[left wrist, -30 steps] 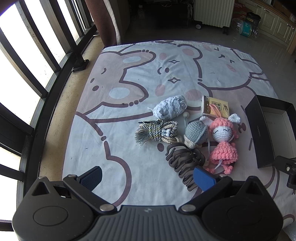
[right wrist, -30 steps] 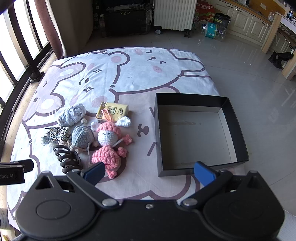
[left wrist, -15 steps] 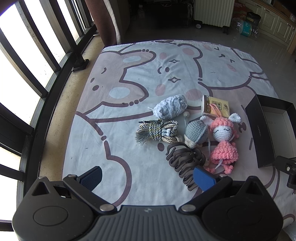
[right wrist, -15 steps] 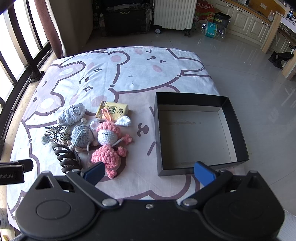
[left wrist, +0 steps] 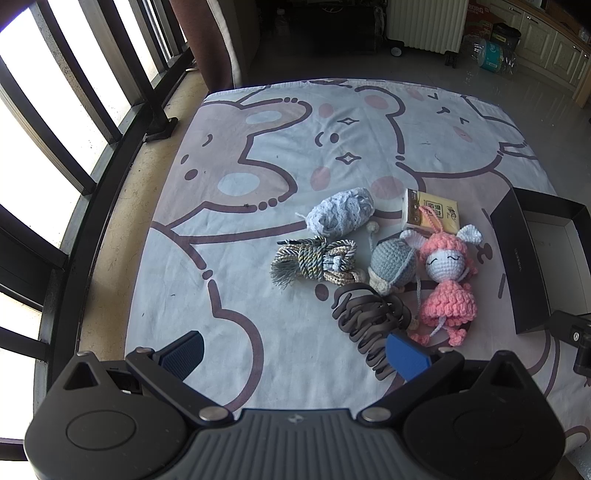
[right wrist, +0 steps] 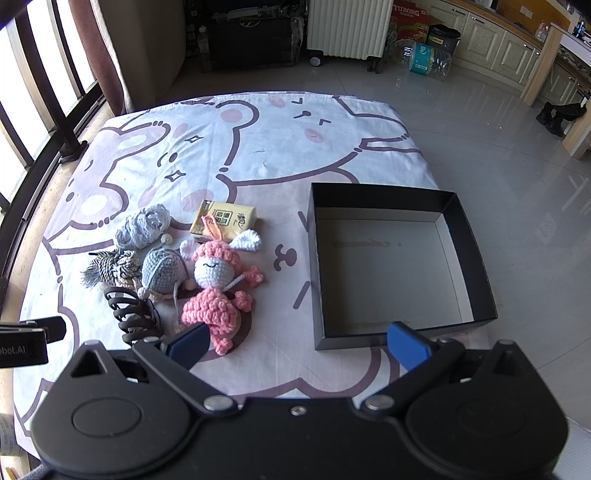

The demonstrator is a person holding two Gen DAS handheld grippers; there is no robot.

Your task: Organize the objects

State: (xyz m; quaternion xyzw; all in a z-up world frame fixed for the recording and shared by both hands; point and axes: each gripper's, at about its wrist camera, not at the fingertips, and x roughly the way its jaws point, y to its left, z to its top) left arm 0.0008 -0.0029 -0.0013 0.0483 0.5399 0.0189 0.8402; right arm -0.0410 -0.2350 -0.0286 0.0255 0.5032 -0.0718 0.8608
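well apart, the left gripper (left wrist: 293, 352) and right gripper (right wrist: 297, 341) both hang with fingers spread, holding nothing. on the cartoon sheet (right wrist: 258, 147) lie a pink crochet doll (right wrist: 214, 291), grey ball (right wrist: 160, 267), blue yarn (right wrist: 142, 225), cord bundle (left wrist: 314, 260), yellow packet (right wrist: 223, 221) and dark claw clip (left wrist: 369, 317), left of the black box (right wrist: 472, 251).

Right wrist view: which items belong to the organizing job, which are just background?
Job:
pink crochet doll
grey crochet ball
pale blue yarn bundle
twisted cord tassel
dark plastic hair claw
yellow tissue pack
empty black box

Background:
white radiator
green-labelled bottles
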